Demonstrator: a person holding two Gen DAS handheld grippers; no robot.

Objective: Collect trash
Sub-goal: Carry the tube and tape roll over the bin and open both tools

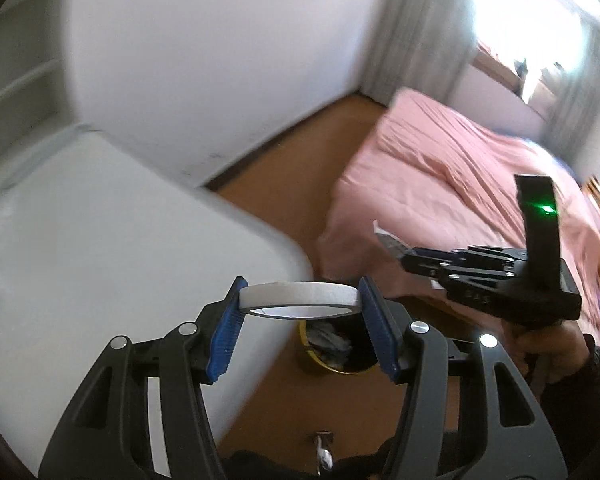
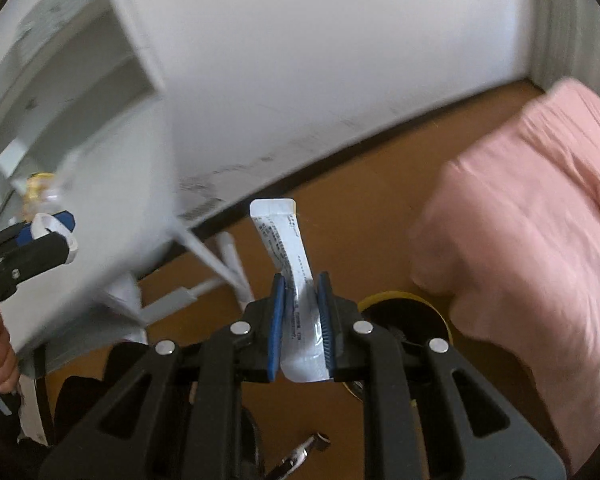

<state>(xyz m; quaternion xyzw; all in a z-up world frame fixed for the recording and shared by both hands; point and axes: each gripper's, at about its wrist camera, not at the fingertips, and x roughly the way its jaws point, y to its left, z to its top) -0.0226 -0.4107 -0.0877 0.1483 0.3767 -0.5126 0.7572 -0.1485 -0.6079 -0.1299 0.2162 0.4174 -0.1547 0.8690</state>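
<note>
My left gripper (image 1: 300,300) is shut on a white tape ring (image 1: 298,294), held flat between the blue pads above the floor. Below it stands a round yellow-rimmed trash bin (image 1: 332,350) with crumpled waste inside. My right gripper (image 2: 302,312) is shut on a white squeezed tube (image 2: 288,256) with printed text, held upright. The bin's yellow rim (image 2: 404,300) shows just right of and below the right gripper. The right gripper also shows in the left wrist view (image 1: 408,260) with the tube's end (image 1: 386,236). The left gripper shows at the left edge of the right wrist view (image 2: 56,232).
A white table (image 1: 120,240) with thin legs (image 2: 228,256) stands on the left, against a white wall. A bed with a pink cover (image 1: 460,200) fills the right side. Brown floor (image 2: 360,208) lies between them. White shelving (image 2: 80,80) stands at the upper left.
</note>
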